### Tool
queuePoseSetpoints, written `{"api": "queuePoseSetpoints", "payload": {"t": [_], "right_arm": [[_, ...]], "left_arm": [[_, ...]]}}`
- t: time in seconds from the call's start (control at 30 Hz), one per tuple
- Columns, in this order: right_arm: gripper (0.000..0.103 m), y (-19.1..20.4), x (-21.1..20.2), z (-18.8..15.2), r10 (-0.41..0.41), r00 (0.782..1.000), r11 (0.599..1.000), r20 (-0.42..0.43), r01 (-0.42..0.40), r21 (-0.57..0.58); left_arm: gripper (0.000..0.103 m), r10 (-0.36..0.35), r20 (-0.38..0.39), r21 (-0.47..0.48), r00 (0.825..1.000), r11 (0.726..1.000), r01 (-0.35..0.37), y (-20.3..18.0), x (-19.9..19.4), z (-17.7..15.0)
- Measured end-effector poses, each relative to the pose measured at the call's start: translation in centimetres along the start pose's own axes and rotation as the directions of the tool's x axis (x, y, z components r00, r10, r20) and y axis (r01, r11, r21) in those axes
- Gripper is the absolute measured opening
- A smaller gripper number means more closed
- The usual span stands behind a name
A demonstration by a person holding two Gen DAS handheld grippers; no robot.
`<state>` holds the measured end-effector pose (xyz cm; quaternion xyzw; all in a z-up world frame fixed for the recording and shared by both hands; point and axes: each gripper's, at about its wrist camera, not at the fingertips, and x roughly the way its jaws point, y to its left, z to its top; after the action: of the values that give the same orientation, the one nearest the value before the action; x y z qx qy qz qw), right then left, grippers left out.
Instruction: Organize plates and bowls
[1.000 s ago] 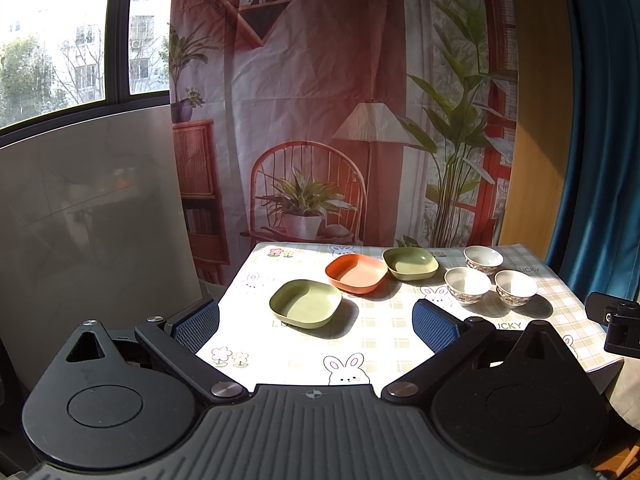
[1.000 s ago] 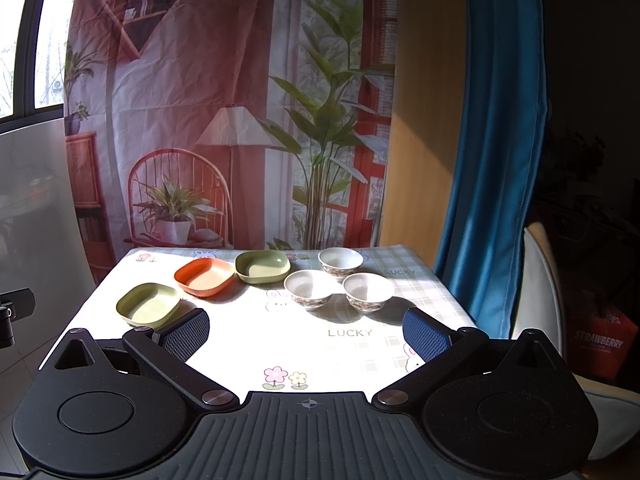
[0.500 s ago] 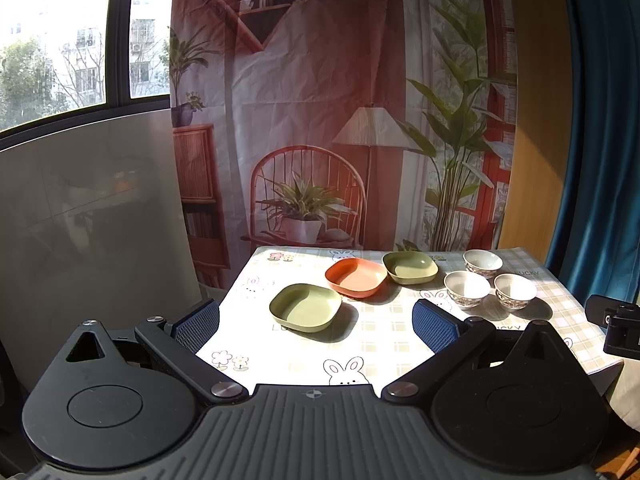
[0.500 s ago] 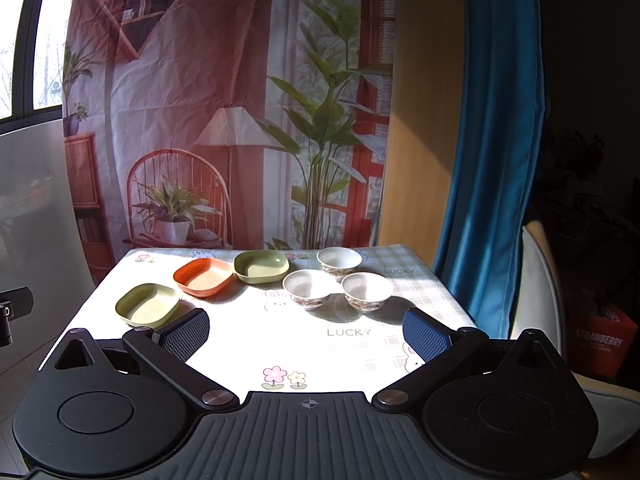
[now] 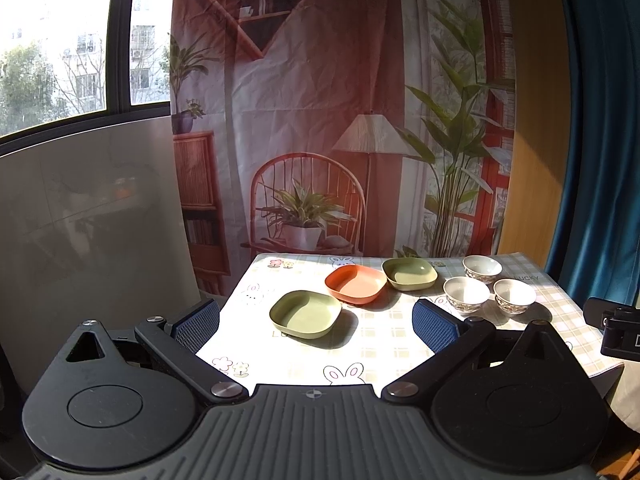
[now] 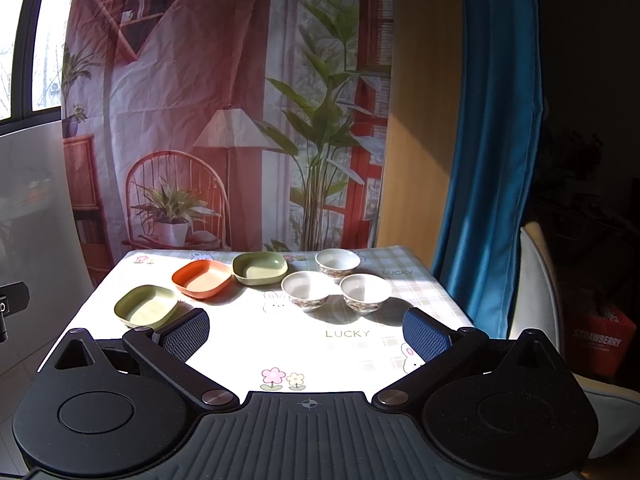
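On the patterned tablecloth (image 5: 380, 340) lie three square plates: a green plate (image 5: 306, 313) nearest, an orange plate (image 5: 355, 284) behind it, and a second green plate (image 5: 409, 274) further right. Three white patterned bowls (image 5: 466, 294) (image 5: 514, 296) (image 5: 482, 268) stand in a cluster at the right. In the right wrist view the same plates (image 6: 146, 306) (image 6: 202, 279) (image 6: 260, 268) and bowls (image 6: 306, 290) (image 6: 365, 293) (image 6: 338, 265) show. My left gripper (image 5: 316, 326) hangs open in front of the near green plate. My right gripper (image 6: 306, 332) is open, short of the bowls, holding nothing.
A printed backdrop (image 5: 320, 120) hangs behind the table's far edge. A blue curtain (image 6: 488, 160) and a white chair (image 6: 540, 280) stand at the right. A window (image 5: 60, 40) and grey panel are at the left. The other gripper's body (image 5: 616, 328) shows at the right edge.
Both views have pulled back and risen very slightly; plates and bowls sit a touch lower and smaller in frame. Nothing on the table has moved, and both grippers stay open.
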<state>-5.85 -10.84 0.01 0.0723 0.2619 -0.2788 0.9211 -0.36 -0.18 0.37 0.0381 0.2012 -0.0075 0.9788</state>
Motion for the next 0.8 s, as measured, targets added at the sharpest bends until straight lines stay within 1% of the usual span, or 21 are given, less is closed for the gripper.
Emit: {"api": "queuePoseSetpoints", "payload": {"t": [0.7,0.8], "right_arm": [[0.103,0.28,-0.28,0.18,0.002,1.0,1.0,0.001,-0.002,0.004],[0.103,0.12,-0.37,0.28,0.002,1.0,1.0,0.004,-0.002,0.004]], "left_arm": [[0.103,-0.001,0.002,0.001,1.0,1.0,0.001,0.04,-0.01,-0.04],[0.103,0.003,0.013,0.0,1.0,1.0,-0.003,0.08,-0.11,0.0]]}}
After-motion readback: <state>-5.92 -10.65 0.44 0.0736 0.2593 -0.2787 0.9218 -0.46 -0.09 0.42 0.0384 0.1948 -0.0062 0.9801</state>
